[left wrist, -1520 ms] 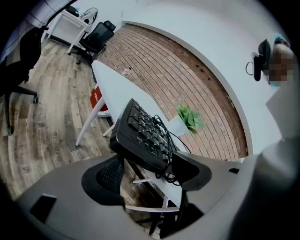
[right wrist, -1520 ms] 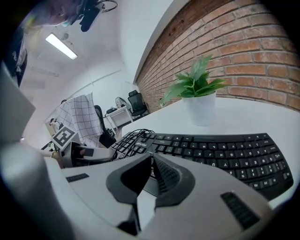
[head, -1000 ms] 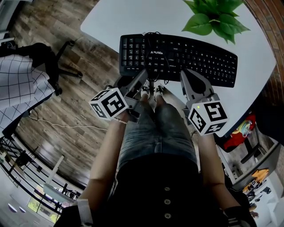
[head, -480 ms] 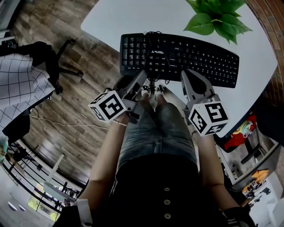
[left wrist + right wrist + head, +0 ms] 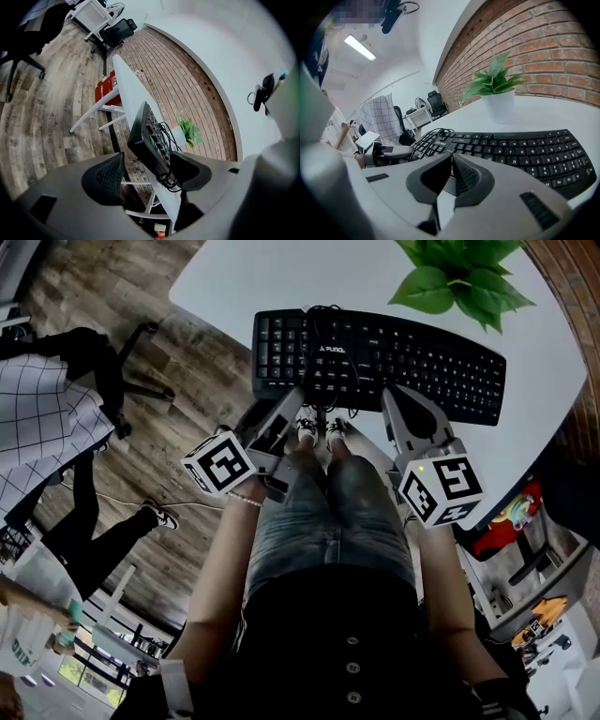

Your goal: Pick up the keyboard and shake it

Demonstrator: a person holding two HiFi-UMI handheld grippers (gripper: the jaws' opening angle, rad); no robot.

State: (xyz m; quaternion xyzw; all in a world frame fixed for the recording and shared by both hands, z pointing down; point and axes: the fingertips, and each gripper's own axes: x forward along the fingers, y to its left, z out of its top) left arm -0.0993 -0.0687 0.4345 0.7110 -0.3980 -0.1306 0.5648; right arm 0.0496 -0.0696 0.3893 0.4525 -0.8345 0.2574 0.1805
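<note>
A black keyboard (image 5: 412, 357) lies on the white table (image 5: 244, 277), its number-pad end over the table's left edge and its cable (image 5: 323, 343) coiled on the keys. My left gripper (image 5: 292, 411) is at the keyboard's front left. In the left gripper view, the left gripper (image 5: 143, 173) is open, and the keyboard (image 5: 150, 136) stands just beyond the jaws, close to the right one. My right gripper (image 5: 398, 397) rests at the middle of the keyboard's front edge. The right gripper (image 5: 451, 161) is shut with nothing seen between the pads, and the keyboard (image 5: 525, 150) lies just ahead.
A potted plant (image 5: 459, 277) stands on the table behind the keyboard. A black office chair (image 5: 103, 371) and a checked cloth (image 5: 37, 418) are on the wooden floor to the left. A person's legs (image 5: 103, 540) cross the floor at lower left. Shelves with colourful items (image 5: 506, 521) are at right.
A person has walked into the lower left of the head view. My left gripper's marker cube has rolled and shifted slightly left. The keyboard and my right gripper stay put.
</note>
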